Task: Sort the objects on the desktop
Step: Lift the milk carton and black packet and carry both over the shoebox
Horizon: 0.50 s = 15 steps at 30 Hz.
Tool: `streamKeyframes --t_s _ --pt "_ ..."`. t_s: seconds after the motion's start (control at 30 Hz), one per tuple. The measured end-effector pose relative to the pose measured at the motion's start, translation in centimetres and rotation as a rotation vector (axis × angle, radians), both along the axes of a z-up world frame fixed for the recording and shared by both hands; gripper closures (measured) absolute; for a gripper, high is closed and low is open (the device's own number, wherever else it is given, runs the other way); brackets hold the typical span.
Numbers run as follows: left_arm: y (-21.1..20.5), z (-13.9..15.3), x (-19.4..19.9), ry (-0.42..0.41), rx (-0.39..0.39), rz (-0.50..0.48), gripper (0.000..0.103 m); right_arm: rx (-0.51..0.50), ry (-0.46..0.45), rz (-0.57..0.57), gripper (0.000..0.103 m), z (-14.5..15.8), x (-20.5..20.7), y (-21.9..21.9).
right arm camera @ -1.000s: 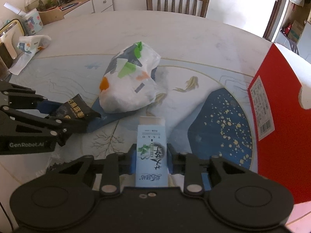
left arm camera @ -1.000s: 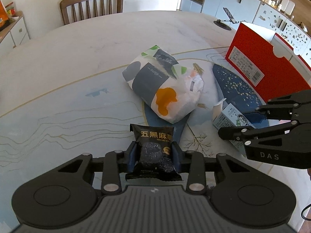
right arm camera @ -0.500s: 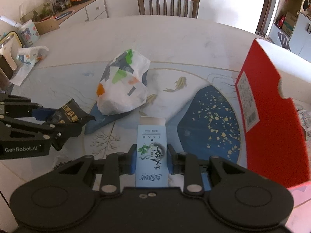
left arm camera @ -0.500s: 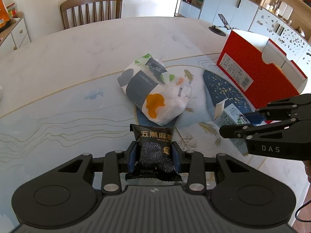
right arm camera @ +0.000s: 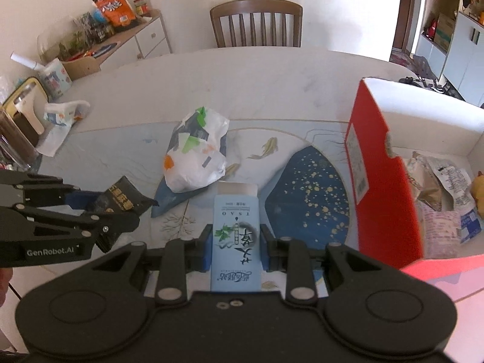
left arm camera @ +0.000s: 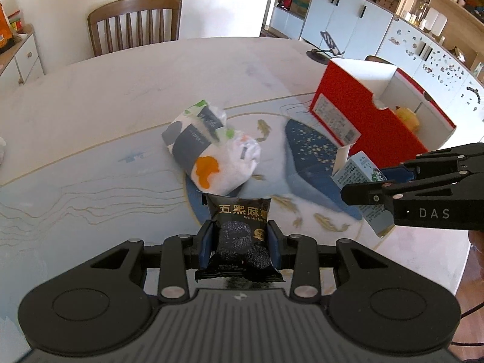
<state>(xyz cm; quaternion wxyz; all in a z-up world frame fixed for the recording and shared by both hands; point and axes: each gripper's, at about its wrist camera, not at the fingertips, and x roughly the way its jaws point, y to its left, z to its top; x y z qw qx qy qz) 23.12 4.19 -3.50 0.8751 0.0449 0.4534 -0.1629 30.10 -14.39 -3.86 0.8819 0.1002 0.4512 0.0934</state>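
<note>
My left gripper (left arm camera: 239, 236) is shut on a black snack packet (left arm camera: 240, 236) and holds it above the table; the packet also shows in the right wrist view (right arm camera: 122, 201). My right gripper (right arm camera: 236, 243) is shut on a light blue carton (right arm camera: 236, 236) with an open top flap; it also shows in the left wrist view (left arm camera: 361, 184). A white printed plastic bag (left arm camera: 211, 154) lies on the table ahead of both grippers (right arm camera: 196, 154). An open red box (right arm camera: 384, 181) stands at the right with several packets inside (right arm camera: 438, 187).
The round marble table (left arm camera: 90, 96) has a blue painted pattern. A wooden chair (left arm camera: 136, 21) stands at the far side. A phone stand (left arm camera: 326, 45) sits behind the red box (left arm camera: 363, 112). A crumpled wrapper (right arm camera: 63, 112) and containers sit at the table's left edge.
Both grippers have risen and pulled back with their objects; the table and bag look farther away. The inside of the red box has come into view.
</note>
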Motion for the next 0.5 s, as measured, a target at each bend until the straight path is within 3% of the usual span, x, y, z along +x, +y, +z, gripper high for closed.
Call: streamKeyframes --t_s 0.5 --pt "-4.2 3.6 -1.6 -0.038 -0.053 -0.054 0.068 0.023 -0.055 -0.026 0.075 3.4 -2.4 -4.1"
